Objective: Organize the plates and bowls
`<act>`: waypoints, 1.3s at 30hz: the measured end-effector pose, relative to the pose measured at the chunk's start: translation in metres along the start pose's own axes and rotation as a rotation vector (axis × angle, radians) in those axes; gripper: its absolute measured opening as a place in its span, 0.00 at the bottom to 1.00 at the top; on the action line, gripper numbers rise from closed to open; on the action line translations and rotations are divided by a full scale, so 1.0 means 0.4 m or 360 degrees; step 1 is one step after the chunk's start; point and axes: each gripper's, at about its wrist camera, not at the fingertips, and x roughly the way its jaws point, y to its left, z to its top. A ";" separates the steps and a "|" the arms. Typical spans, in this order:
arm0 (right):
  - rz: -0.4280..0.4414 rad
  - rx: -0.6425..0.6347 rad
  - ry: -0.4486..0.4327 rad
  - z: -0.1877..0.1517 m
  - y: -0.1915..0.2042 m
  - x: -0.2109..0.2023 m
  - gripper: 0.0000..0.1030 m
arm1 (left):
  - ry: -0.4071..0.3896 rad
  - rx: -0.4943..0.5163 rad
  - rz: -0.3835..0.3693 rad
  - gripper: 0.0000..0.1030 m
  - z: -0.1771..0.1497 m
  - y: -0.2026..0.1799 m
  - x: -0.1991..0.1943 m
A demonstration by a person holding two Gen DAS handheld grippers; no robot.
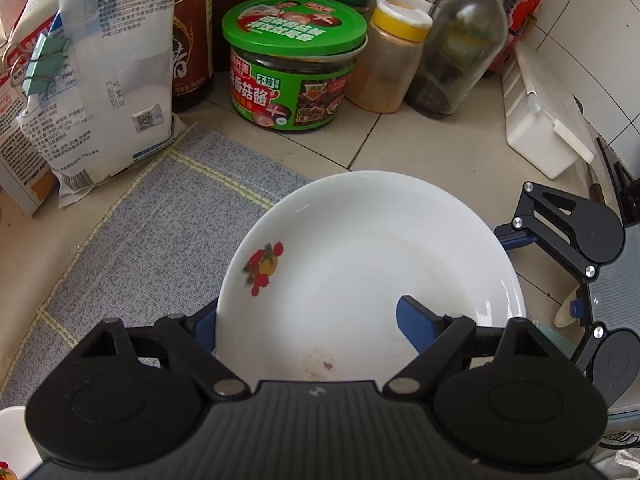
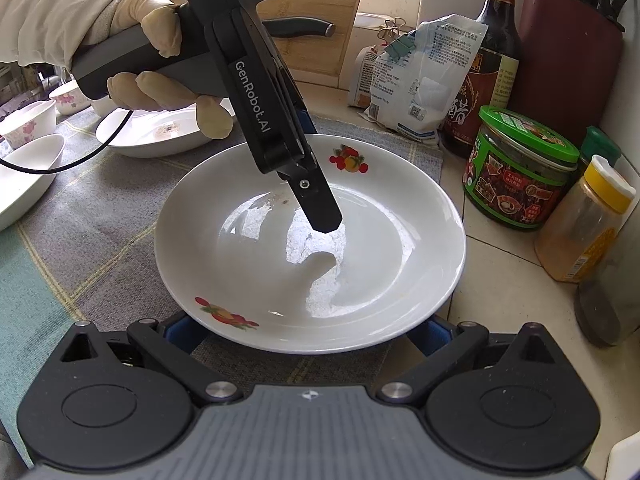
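Observation:
A white plate [image 1: 360, 256] with small fruit prints lies on the grey mat [image 1: 152, 240], its far edge over the tiled counter. My left gripper [image 1: 310, 324] is open and straddles the near-left rim: one blue pad sits outside the rim, the other hangs inside over the plate's well. In the right wrist view the same plate [image 2: 380, 240] shows that inner finger [image 2: 320, 204] just above its surface, with a gloved hand [image 2: 160, 92] on the handle. My right gripper [image 2: 304, 334] stands open at the plate's near rim, its pads partly hidden under the rim.
A dirty white plate [image 2: 152, 136], flowered bowls [image 2: 28, 120] and a white dish [image 2: 24, 168] sit at the mat's left. Around the plate's far side stand a green-lidded jar [image 1: 292, 64], a yellow-capped spice bottle [image 1: 396, 56], a glass bottle [image 1: 460, 48], a clipped bag [image 1: 100, 80] and a white box [image 1: 540, 132].

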 end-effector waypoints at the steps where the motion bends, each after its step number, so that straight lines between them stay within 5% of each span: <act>1: -0.0009 -0.0001 0.0002 0.000 0.002 -0.001 1.00 | -0.0006 -0.0010 0.0002 0.86 0.000 0.000 -0.001; 20: -0.0118 0.0176 -0.0016 -0.012 0.042 -0.081 1.00 | -0.0288 0.0015 0.0212 0.90 -0.067 -0.070 -0.173; 34: -0.0286 0.0477 -0.0035 -0.016 0.122 -0.144 1.00 | -0.0536 -0.0114 0.0539 0.92 -0.272 -0.214 -0.320; 39: -0.0250 0.0466 -0.0037 -0.017 0.155 -0.149 1.00 | -0.0580 -0.0306 0.0602 0.92 -0.368 -0.239 -0.352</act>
